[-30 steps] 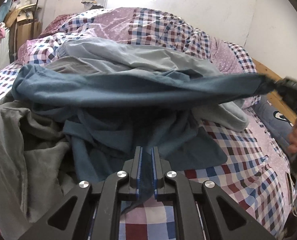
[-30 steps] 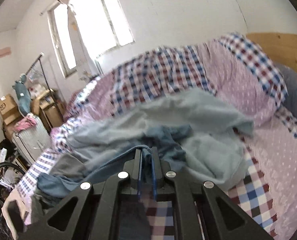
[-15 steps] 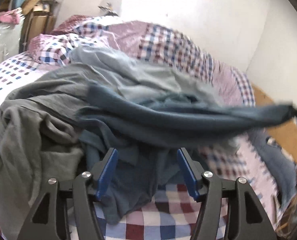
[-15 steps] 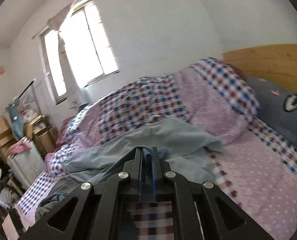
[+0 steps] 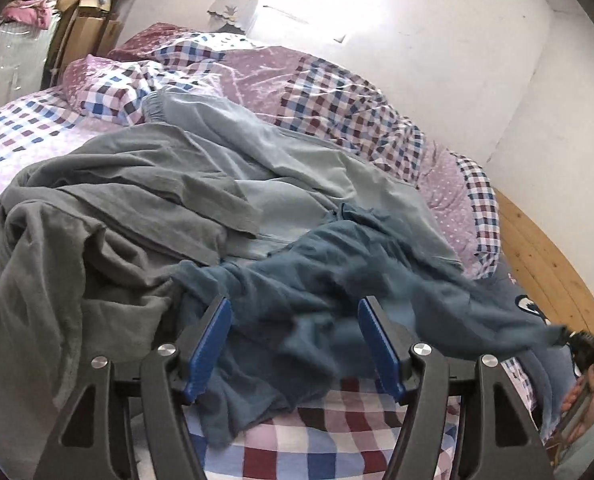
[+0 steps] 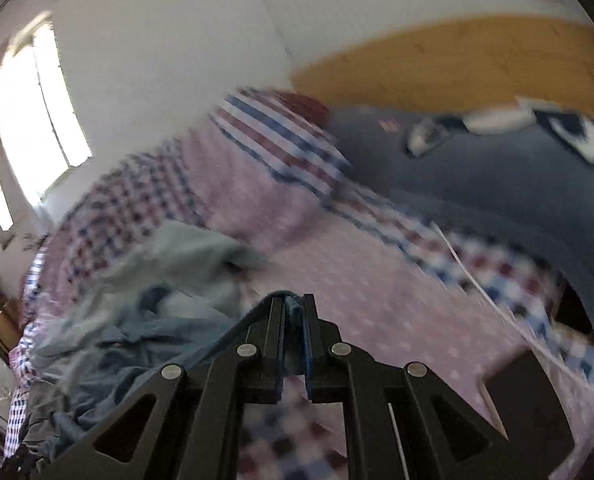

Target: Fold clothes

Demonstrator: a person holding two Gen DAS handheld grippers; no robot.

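A dark blue garment [image 5: 317,304] lies crumpled on the bed and stretches to the lower right. My left gripper [image 5: 293,344] is open, its blue pads either side of the cloth, holding nothing. My right gripper [image 6: 293,312] is shut on an end of the dark blue garment [image 6: 293,314]; it also shows at the right edge of the left wrist view [image 5: 581,344], pulling the cloth taut. A grey garment [image 5: 97,216] and a light blue garment [image 5: 281,168] lie heaped behind.
The bed has a checked and dotted purple sheet [image 5: 337,432] and a bunched quilt [image 5: 317,84] by the wall. A navy pillow [image 6: 497,184] lies against the wooden headboard [image 6: 457,68]. A white cable [image 6: 469,276] and a dark object [image 6: 525,396] lie on the sheet. Boxes and a rack [image 5: 37,24] stand at left.
My left gripper opened and let go of the dark blue garment, which dropped onto the pile. My right gripper swung right toward the headboard, still holding the garment's end.
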